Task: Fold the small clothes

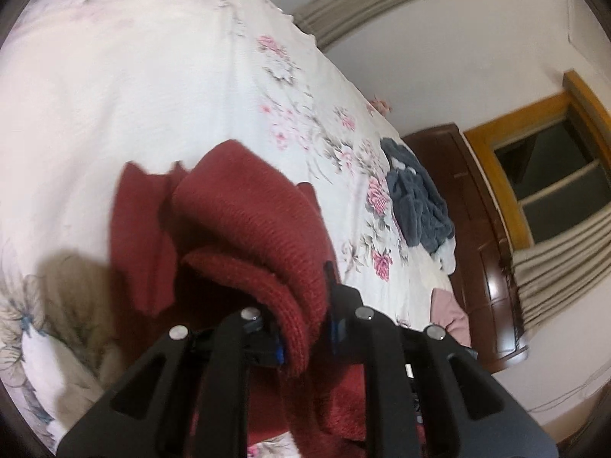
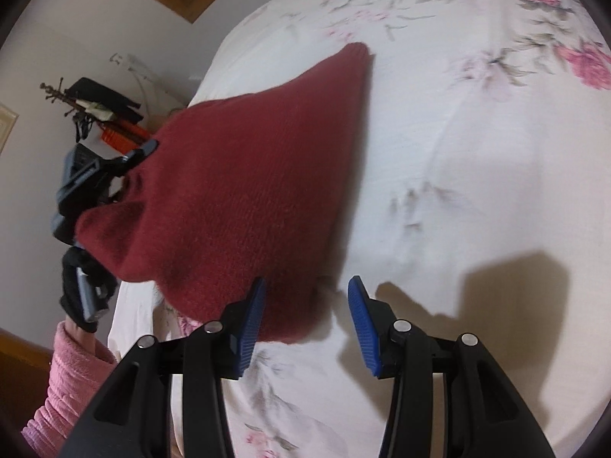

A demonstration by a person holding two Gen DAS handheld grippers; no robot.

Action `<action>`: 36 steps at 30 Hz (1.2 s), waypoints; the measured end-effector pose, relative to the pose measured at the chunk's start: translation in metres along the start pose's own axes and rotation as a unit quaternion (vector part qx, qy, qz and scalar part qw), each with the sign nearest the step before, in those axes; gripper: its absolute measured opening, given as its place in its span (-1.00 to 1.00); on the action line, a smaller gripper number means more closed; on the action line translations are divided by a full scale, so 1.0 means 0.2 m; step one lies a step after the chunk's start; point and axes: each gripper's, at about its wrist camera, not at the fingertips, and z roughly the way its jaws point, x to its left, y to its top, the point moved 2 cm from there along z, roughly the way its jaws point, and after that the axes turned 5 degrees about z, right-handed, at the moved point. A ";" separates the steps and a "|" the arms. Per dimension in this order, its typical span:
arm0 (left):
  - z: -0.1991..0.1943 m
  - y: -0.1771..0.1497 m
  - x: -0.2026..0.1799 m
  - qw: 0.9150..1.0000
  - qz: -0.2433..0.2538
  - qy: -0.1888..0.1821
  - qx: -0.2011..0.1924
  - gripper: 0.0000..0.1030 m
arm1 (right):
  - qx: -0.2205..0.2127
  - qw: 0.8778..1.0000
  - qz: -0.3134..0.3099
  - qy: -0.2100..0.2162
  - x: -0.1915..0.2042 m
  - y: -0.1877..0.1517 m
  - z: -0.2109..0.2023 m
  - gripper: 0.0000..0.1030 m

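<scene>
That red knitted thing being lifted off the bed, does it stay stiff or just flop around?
Probably floppy: the red knit garment sags from the left hand-held gripper and drapes onto the floral bedspread. It likely grips well, since the ribbed knit looks fuzzy rather than slick. Probably light, as one pinched edge carries it.

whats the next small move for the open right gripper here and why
Probably ease the right gripper forward and close on the near edge of the red knit garment. Its jaws stand open and empty just short of it, while the left gripper holds the far side lifted.
</scene>
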 end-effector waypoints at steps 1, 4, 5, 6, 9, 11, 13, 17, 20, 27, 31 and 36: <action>0.00 -0.01 0.03 1.000 -0.003 0.003 0.003 -0.73 | 0.004 1.000 -0.002 0.002 0.02 0.00 0.02 -0.10; 0.02 -0.04 0.18 1.000 -0.020 0.021 0.009 -0.73 | 0.013 1.000 -0.007 0.003 0.06 0.00 0.07 -0.10; 0.02 -0.05 0.21 0.999 -0.022 0.025 0.010 -0.73 | 0.016 1.000 -0.009 0.003 0.07 -0.01 0.08 -0.10; 0.03 -0.06 0.24 0.999 -0.023 0.029 0.014 -0.72 | 0.020 1.000 -0.012 0.001 0.07 -0.01 0.10 -0.10; 0.05 -0.11 0.32 0.998 -0.022 0.045 0.032 -0.66 | 0.029 0.999 -0.015 -0.013 0.09 0.00 0.14 -0.10; 0.04 -0.12 0.33 0.998 -0.027 0.041 0.034 -0.61 | 0.034 0.999 -0.013 -0.016 0.09 0.00 0.16 -0.10; -0.03 -0.14 0.33 0.998 -0.034 0.033 0.029 -0.52 | 0.036 0.999 -0.010 -0.017 0.09 -0.02 0.17 -0.10; -0.24 -0.22 0.22 0.999 -0.011 0.045 0.007 -0.29 | 0.032 0.999 -0.011 -0.011 0.08 -0.02 0.12 -0.10; -0.38 -0.32 0.05 0.998 0.031 0.058 -0.012 0.04 | 0.028 0.999 -0.016 -0.009 0.07 -0.04 0.07 -0.09; -0.33 -0.45 -0.11 0.991 0.070 0.110 0.031 0.15 | 0.030 0.999 -0.008 -0.006 0.08 -0.10 0.05 -0.09; -0.23 -0.48 -0.12 0.984 0.083 0.149 0.059 -0.09 | 0.030 0.999 -0.011 -0.008 0.11 -0.08 0.04 -0.09; -0.27 -0.49 0.01 0.989 0.050 0.131 0.050 -0.88 | 0.027 1.000 -0.012 -0.006 0.15 -0.08 0.04 -0.08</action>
